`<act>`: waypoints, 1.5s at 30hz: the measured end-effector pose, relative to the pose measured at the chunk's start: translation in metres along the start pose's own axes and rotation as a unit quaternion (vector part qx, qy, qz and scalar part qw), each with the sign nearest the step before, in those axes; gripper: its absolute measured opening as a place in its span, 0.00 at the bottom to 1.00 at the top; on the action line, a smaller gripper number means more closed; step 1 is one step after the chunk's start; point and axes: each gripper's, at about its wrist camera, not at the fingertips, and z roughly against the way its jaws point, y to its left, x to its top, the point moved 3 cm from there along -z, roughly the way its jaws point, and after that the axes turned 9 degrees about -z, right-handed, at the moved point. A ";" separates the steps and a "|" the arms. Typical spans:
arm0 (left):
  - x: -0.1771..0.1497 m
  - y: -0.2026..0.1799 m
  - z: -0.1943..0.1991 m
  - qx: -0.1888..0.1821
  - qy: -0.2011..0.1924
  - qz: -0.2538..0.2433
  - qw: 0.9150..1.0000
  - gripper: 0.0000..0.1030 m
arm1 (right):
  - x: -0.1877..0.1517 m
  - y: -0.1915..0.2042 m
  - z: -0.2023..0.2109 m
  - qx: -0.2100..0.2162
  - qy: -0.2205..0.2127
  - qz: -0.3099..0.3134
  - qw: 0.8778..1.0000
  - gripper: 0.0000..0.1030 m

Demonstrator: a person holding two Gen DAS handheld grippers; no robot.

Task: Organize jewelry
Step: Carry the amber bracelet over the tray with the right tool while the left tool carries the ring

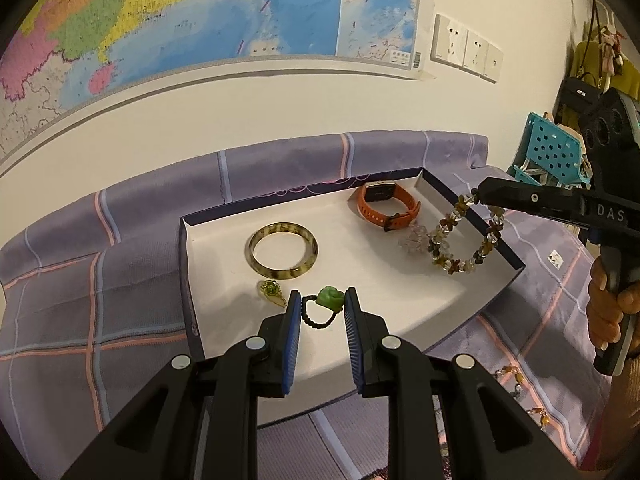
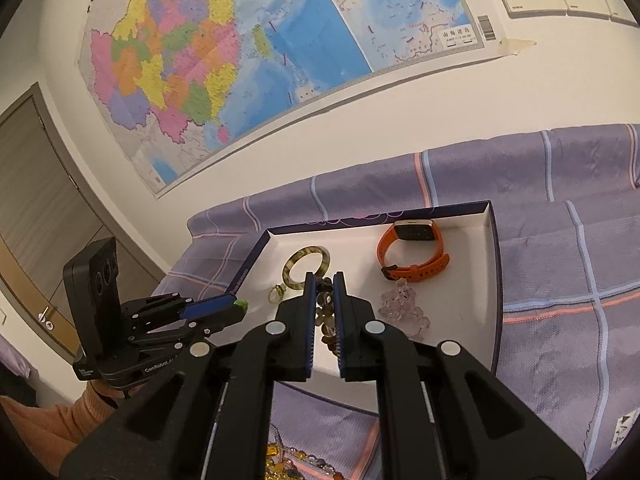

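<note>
Two grippers over the tray (image 1: 400, 292): left fingers (image 1: 294, 320) spread around green ring (image 1: 330, 298), right (image 2: 323, 276) clamping beaded bracelet (image 1: 464, 236).

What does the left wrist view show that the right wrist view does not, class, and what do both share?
Left wrist view only: the whole beaded bracelet hanging from the right gripper, and the green rose ring in full. Right wrist view only: a door and yellow beads on the cloth. Both: the white tray, bangle, orange watch and wall map.
</note>
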 end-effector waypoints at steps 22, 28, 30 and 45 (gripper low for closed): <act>0.004 0.009 -0.022 0.009 0.026 0.008 1.000 0.19 | 0.006 -0.006 -0.016 -0.010 0.010 -0.002 1.000 0.09; 0.004 0.012 -0.037 0.011 0.045 0.013 0.999 0.19 | 0.009 -0.015 -0.027 -0.020 0.016 -0.009 1.000 0.09; 0.004 0.013 -0.041 0.012 0.049 0.014 0.999 0.19 | 0.010 -0.019 -0.029 -0.025 0.014 -0.009 1.000 0.09; 0.005 0.021 -0.064 0.022 0.070 0.025 0.997 0.20 | 0.011 -0.063 -0.049 -0.059 0.025 -0.062 0.996 0.12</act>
